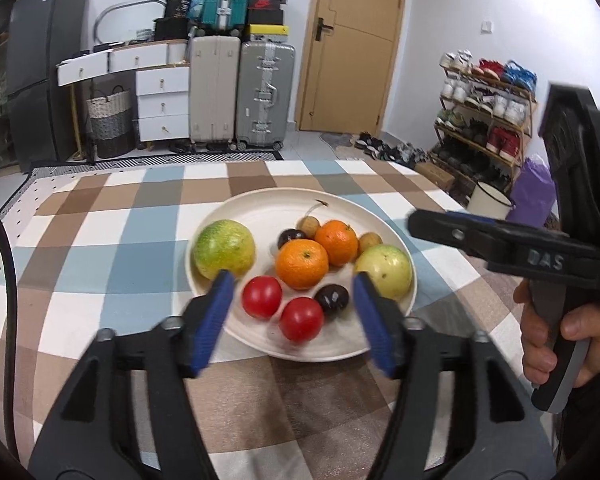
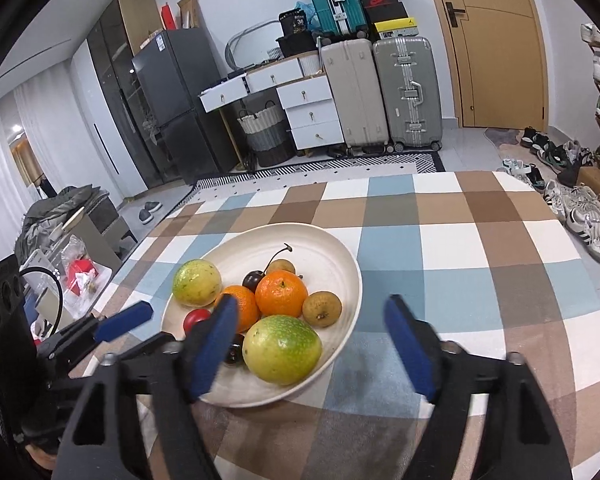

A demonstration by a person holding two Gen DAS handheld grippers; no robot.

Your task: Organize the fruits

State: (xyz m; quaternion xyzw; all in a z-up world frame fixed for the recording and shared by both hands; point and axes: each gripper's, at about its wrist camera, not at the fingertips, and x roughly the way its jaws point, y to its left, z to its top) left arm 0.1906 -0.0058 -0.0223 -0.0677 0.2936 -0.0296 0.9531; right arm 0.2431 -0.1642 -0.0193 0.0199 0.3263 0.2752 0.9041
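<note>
Both grippers, left gripper (image 1: 294,294) and right gripper (image 2: 310,328), are hovering open and empty over the plate (image 1: 260,208); fruits are crowding it, so pinching the tomato (image 1: 261,297) at six o'clock is probably nudging neighbours rolling.

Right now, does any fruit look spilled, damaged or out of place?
Nothing stands out. All the fruits lie inside the white plate, none on the checked tablecloth. Both grippers, left and right, are open and empty.

Each gripper is a black plastic frame, its two fingers faced with ribbed blue pads (image 1: 214,320) and pinned behind the pads by silver screws (image 1: 171,323). The right gripper (image 1: 432,222) carries raised lettering (seemingly "DAS") behind its fingers, and a black cable (image 1: 8,280) curves beside the left gripper (image 1: 294,280).
</note>
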